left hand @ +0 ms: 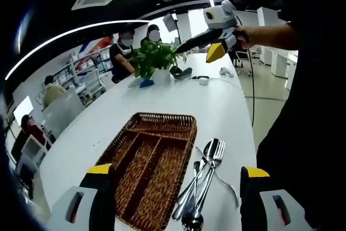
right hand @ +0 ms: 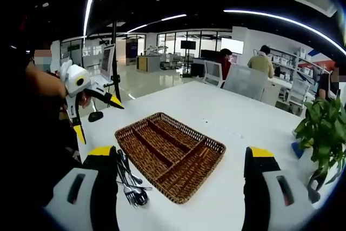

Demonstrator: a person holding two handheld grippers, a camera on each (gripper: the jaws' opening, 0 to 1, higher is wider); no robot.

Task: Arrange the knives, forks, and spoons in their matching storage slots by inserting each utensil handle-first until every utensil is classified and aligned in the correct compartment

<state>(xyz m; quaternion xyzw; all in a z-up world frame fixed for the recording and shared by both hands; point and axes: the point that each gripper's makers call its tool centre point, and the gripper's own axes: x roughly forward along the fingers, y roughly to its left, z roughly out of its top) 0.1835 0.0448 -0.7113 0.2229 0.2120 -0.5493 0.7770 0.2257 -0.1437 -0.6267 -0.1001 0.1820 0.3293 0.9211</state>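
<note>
An open-plan office is stretching out behind a long white table [left hand: 162, 106], with strip lights running across the dark ceiling and several people sitting or standing at desks in the background. A potted green plant [left hand: 153, 60] is standing toward the far end of the table in the left gripper view, and the same plant is showing at the right edge of the right gripper view.

A wicker cutlery tray [left hand: 154, 160] is lying on the table, divided into long parallel compartments with one crosswise compartment at an end; nothing is lying in the compartments that are showing. Just beside the tray, on the bare tabletop, a pile of utensils [left hand: 199, 187] is resting, with forks and spoons overlapping one another; individual pieces are hard to tell apart. In the right gripper view the pile is lying near the tray's corner, partly hidden behind that view's own left jaw.

The left gripper [left hand: 175, 185] is hovering above the table with its jaws standing wide apart, holding nothing. The right gripper [right hand: 181, 169] is likewise hanging over the tray with its jaws spread and nothing between them. Each gripper is appearing in the other's view, held up in a person's hand, yellow-tipped jaws parted.
</note>
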